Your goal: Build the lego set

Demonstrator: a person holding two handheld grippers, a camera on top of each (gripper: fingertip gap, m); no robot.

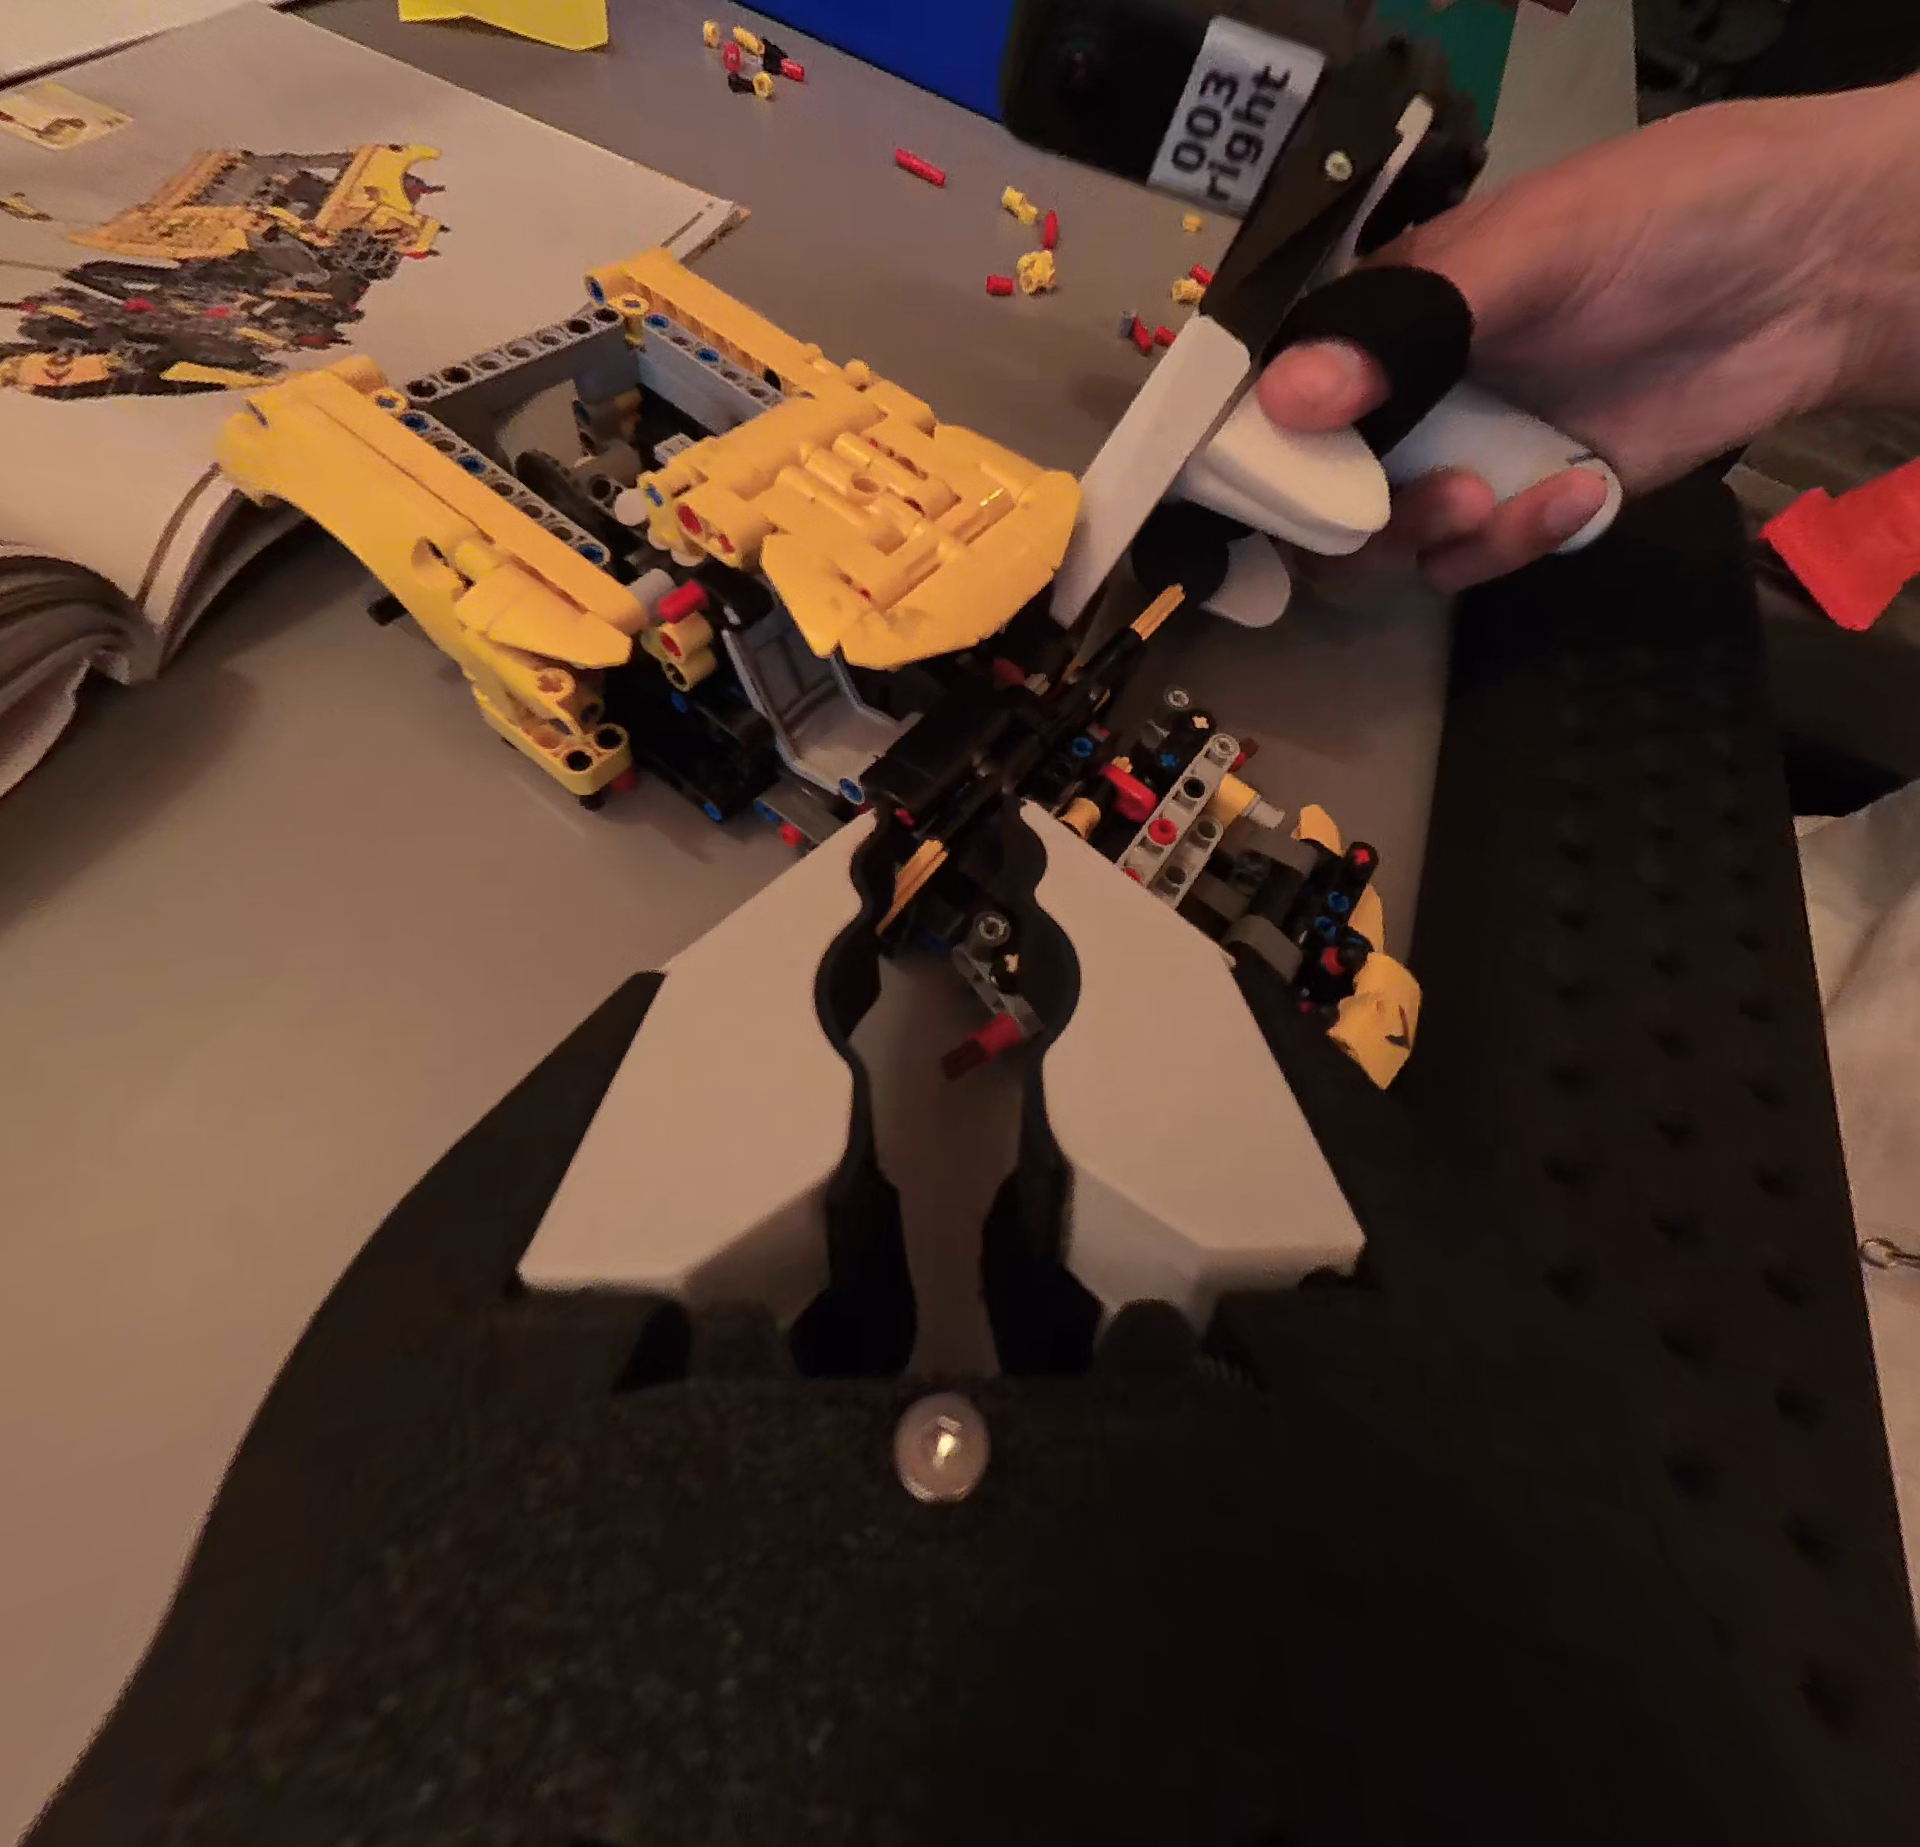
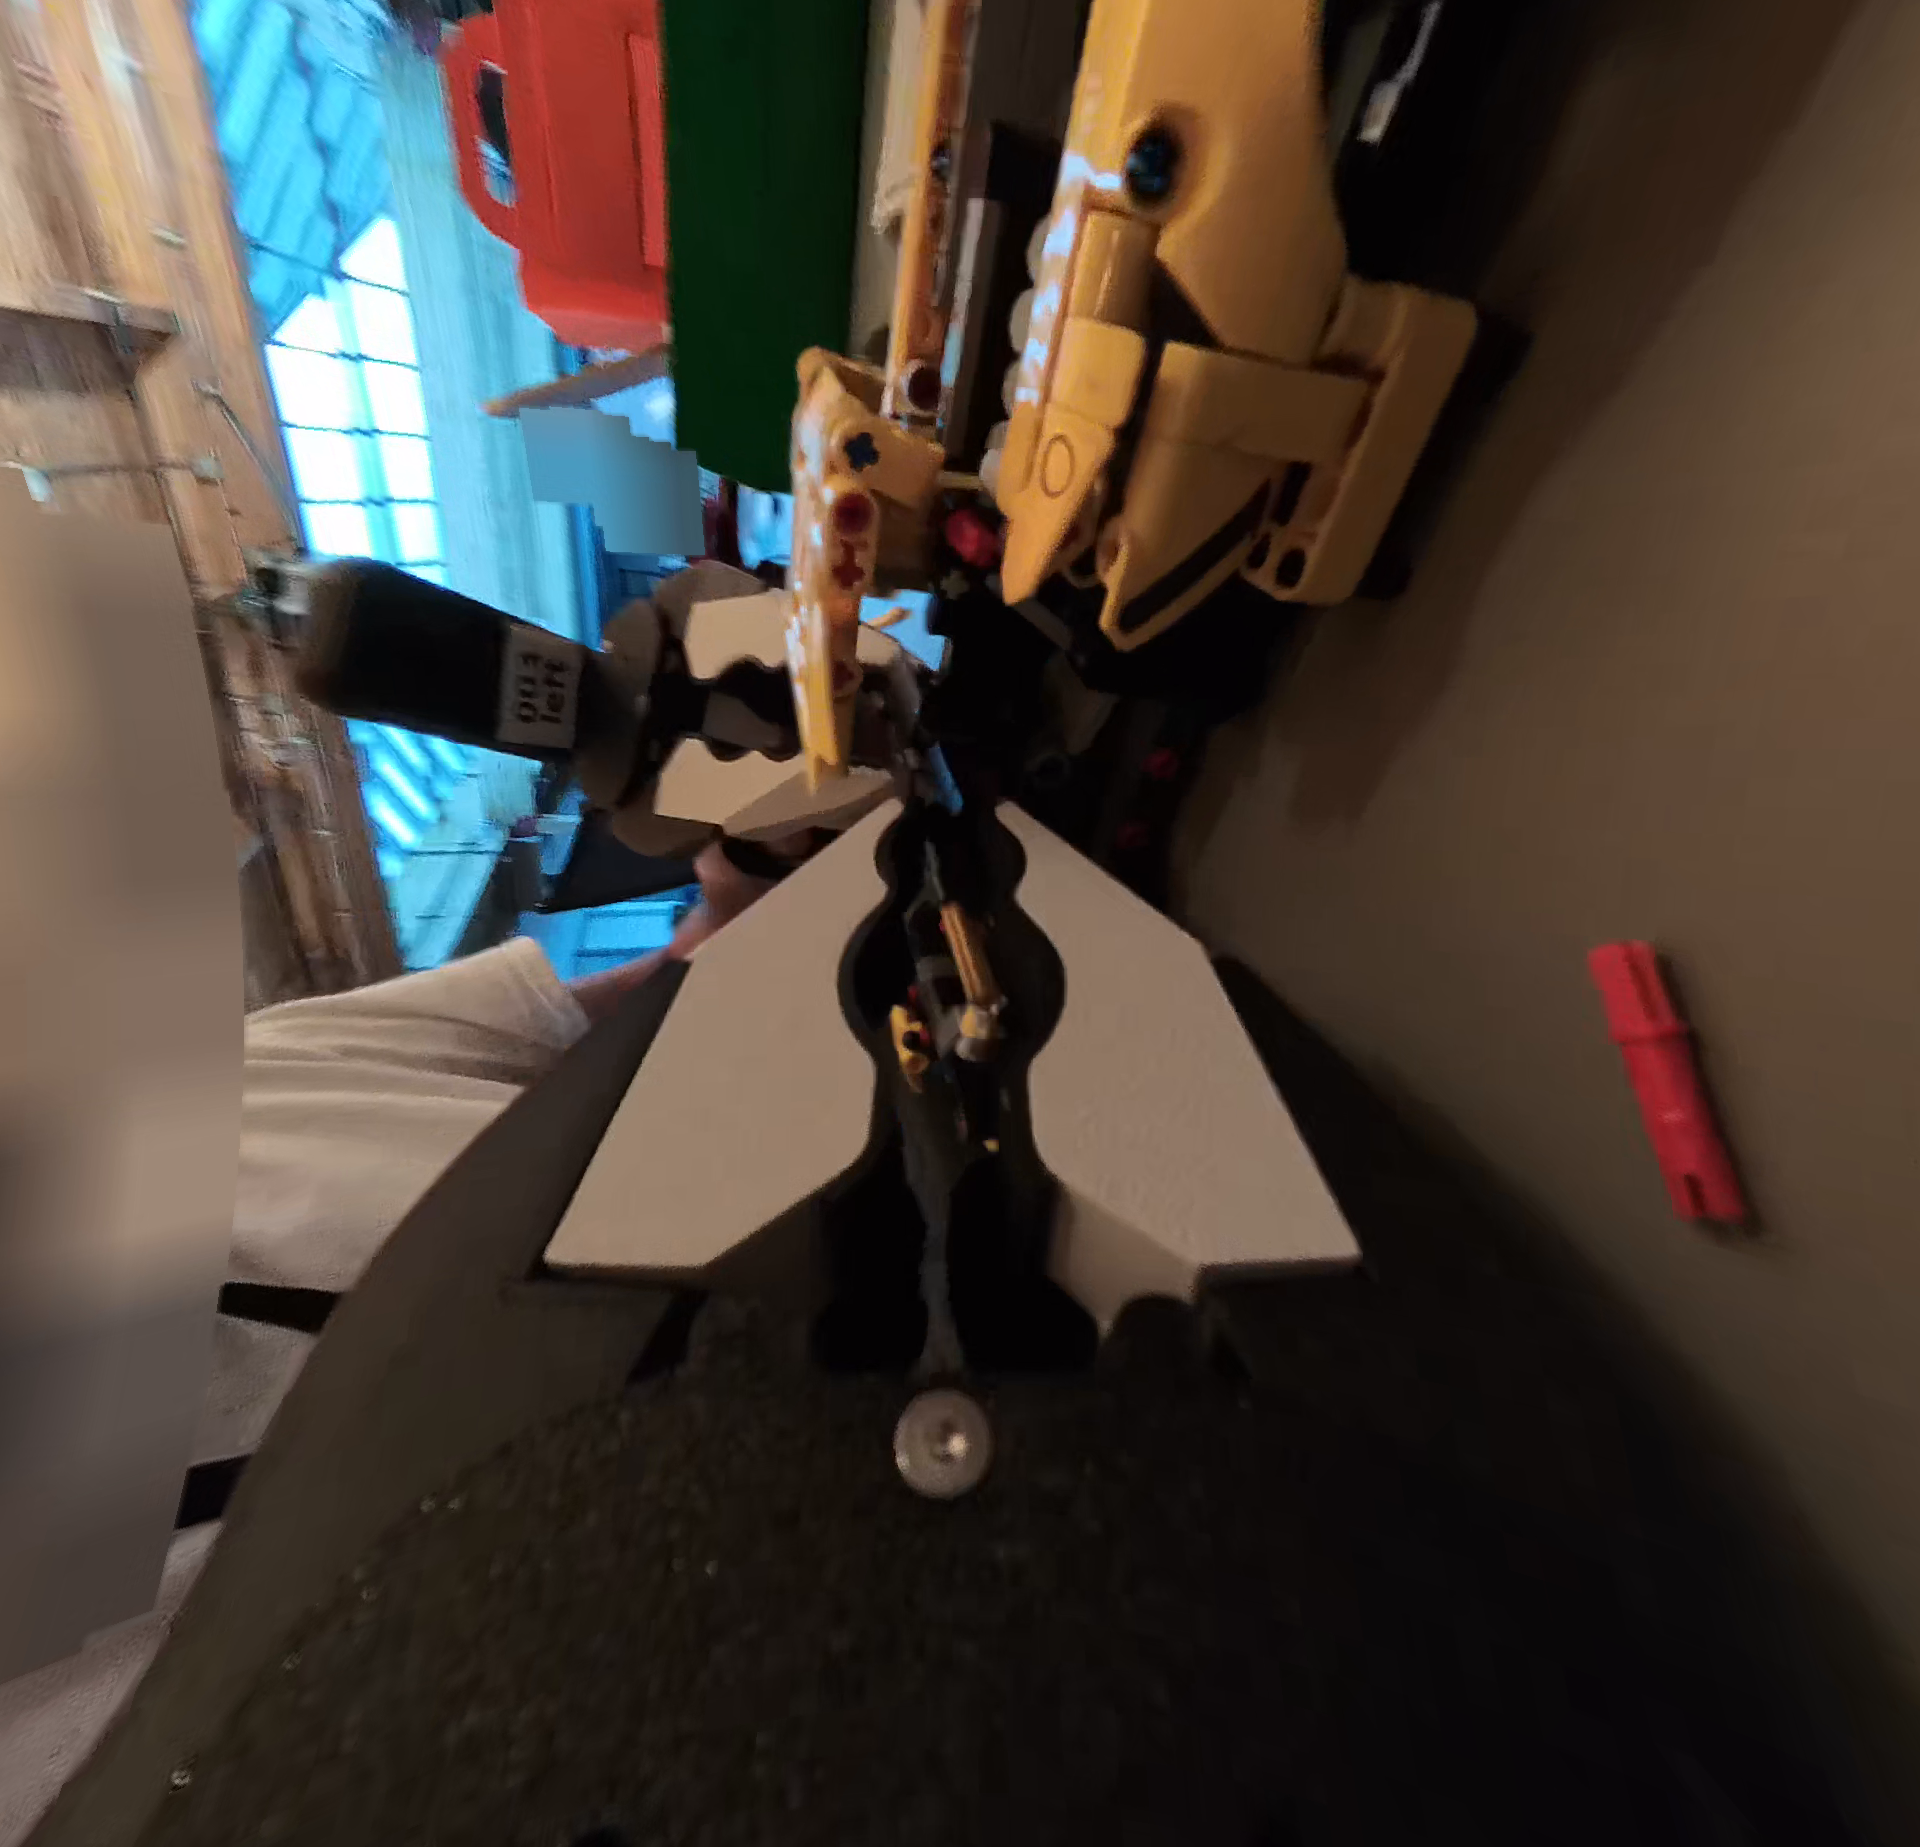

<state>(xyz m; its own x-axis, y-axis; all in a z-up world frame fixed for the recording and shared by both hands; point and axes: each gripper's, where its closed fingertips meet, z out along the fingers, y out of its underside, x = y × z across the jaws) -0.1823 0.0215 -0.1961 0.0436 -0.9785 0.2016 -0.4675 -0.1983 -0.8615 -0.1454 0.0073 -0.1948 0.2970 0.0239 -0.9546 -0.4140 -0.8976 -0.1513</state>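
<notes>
The left gripper is clenched on the black frame of the yellow lego model – the right gripper pinches the same dark section from the other side. The model rests on the grey table, beside an open instruction booklet and scattered loose pins.

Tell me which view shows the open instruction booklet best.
The left wrist view: the instruction booklet lies open on the table's far left, beside the yellow lego model. The right wrist view does not show it at all.
</notes>
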